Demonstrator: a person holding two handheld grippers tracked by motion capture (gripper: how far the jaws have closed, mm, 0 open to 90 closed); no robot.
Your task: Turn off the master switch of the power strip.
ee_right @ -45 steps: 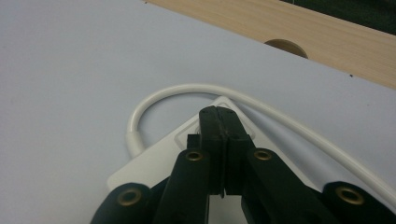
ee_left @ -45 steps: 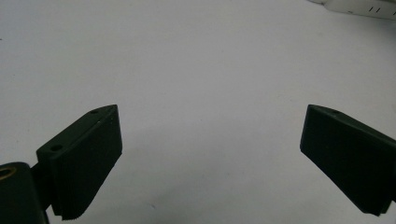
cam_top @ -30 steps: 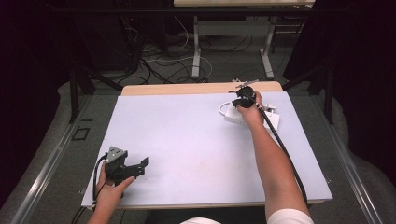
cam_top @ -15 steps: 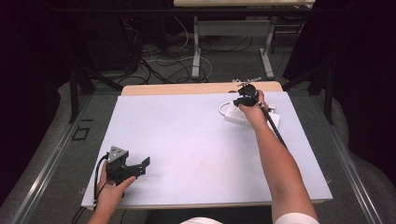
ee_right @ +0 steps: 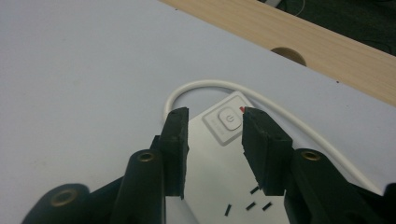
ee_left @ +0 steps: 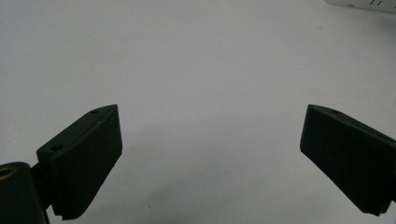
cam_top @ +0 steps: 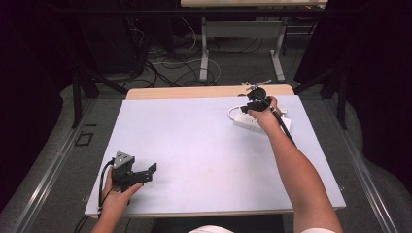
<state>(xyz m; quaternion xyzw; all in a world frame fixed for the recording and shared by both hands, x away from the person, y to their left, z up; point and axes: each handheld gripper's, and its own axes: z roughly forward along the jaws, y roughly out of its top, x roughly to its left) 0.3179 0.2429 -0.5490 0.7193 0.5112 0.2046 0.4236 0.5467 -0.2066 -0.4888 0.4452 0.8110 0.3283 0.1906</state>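
A white power strip [cam_top: 241, 121] lies at the far right of the table, its white cable [ee_right: 196, 86] looping off behind it. My right gripper [cam_top: 254, 104] hovers right over its end, pointing down at it. In the right gripper view the jaws [ee_right: 212, 114] stand partly apart either side of the strip's power button [ee_right: 228, 120]. They have just been opening, and nothing is clamped between them. My left gripper [cam_top: 148, 172] rests near the front left of the table. It is wide open [ee_left: 210, 112] over bare table surface, with the strip's edge [ee_left: 359, 3] far off.
The pale table top [cam_top: 194, 145] ends at a wooden strip [cam_top: 194, 92] along the far edge, which has a round hole [ee_right: 288, 53]. A small metal fitting [cam_top: 255, 85] sits on that edge behind my right hand. Cables and table legs lie on the floor beyond.
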